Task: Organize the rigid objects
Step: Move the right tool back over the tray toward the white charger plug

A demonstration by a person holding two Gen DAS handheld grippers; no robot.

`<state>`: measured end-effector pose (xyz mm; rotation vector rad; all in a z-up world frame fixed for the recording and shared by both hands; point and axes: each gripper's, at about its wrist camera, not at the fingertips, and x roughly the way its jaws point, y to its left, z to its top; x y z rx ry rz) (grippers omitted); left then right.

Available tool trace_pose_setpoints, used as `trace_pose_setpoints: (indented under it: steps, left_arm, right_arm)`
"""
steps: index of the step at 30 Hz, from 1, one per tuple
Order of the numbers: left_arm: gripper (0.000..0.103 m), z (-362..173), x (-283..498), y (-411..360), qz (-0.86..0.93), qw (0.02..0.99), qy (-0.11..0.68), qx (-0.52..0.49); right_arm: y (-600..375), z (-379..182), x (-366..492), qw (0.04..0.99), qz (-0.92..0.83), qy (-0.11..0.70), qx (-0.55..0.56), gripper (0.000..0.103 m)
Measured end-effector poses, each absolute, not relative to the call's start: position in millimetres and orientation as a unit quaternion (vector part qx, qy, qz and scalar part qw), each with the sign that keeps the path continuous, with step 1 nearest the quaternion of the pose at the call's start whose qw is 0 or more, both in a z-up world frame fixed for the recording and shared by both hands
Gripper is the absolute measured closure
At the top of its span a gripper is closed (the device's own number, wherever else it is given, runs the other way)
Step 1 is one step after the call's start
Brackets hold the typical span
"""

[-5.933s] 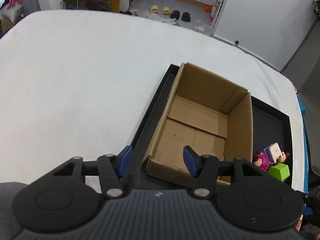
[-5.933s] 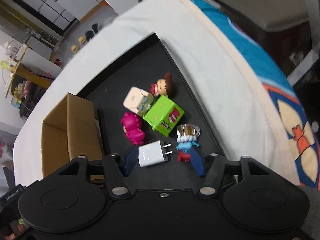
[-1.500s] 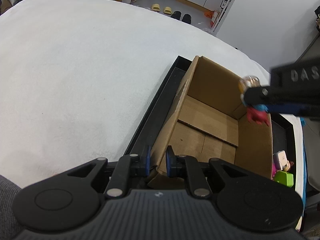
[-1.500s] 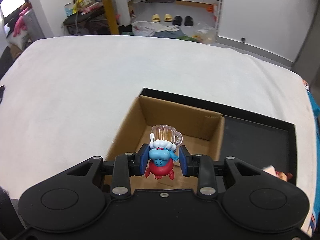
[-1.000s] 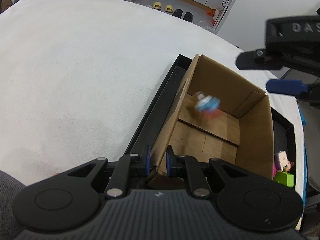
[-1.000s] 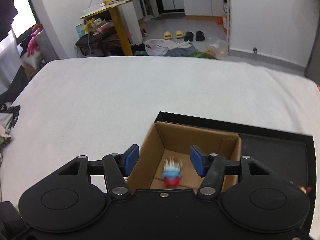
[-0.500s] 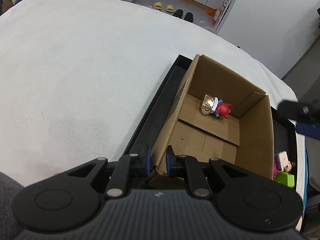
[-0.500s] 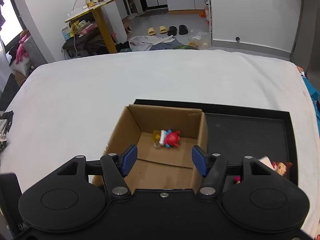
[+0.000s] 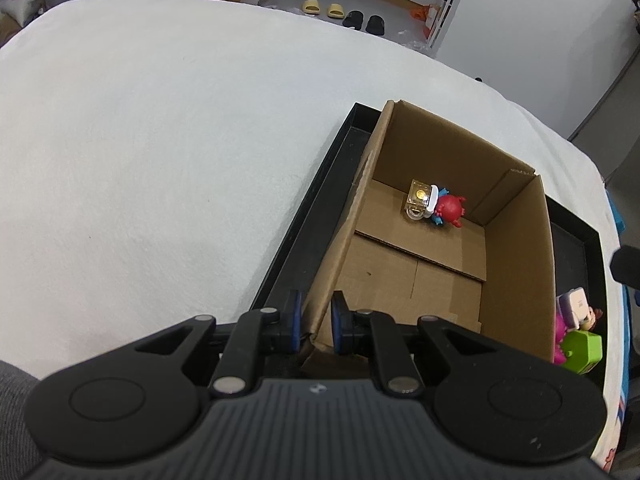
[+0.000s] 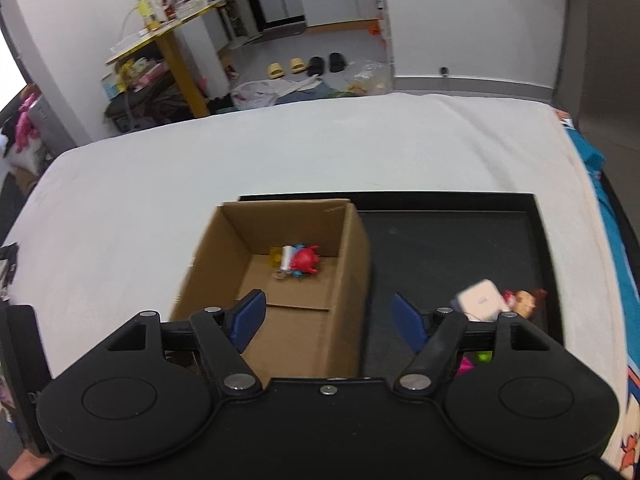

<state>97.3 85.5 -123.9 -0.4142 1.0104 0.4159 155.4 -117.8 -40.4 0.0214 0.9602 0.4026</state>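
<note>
Dropped from the right claw [image 10: 327, 318] a moment ago, one small toy figure [image 9: 436, 209] now lies on its side on the floor of the cardboard box [image 9: 516, 264], close to the far wall, ahead of the left claw [image 9: 313, 320] and ahead and slightly left of the right one. It is red and blue with a white cap and a clear yellowish mug at its head. The right claw's jaws have just been opening and stand wide apart with nothing between them; that claw has drawn back toward the near right corner of the box, above the box's right wall.

One box stands in one black tray [image 10: 440, 240], filling the tray's left part. The left claw is clenched on the box's near left corner, its two blue pads [image 9: 295, 314] pressing the cardboard wall from either side.

To the right of the right claw, in the tray's open part, sits a small cluster of other things: one white block [image 10: 480, 300], one doll head with brown hair [image 10: 522, 300] touching it, one pink figure [image 9: 560, 332] and one green cube [image 9: 582, 350]; these are partly hidden behind the claw.

The tray rests on a bed covered by one white sheet [image 9: 160, 160]. Beyond the bed, two pairs of slippers [image 10: 306, 65], one yellow and one black, lie on the room floor.
</note>
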Motion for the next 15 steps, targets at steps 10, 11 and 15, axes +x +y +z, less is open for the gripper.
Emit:
trace_pose_setpoints:
  steps: [10,11,15]
  left_arm:
    - [0.09,-124,102,80,0.201,0.834,0.486,-0.169]
    - [0.09,-124,102,79,0.202,0.834,0.486,-0.167]
    - [0.09,-122,103,77,0.208,0.832,0.489,-0.162]
  right_arm:
    - [-152,-49,153,0.873,0.173,0.454,0.042,0.024]
    - [-155,-51,152,0.872,0.173,0.456,0.042,0.023]
    - [-164,-53,151,0.87,0.175,0.457,0.058,0.023]
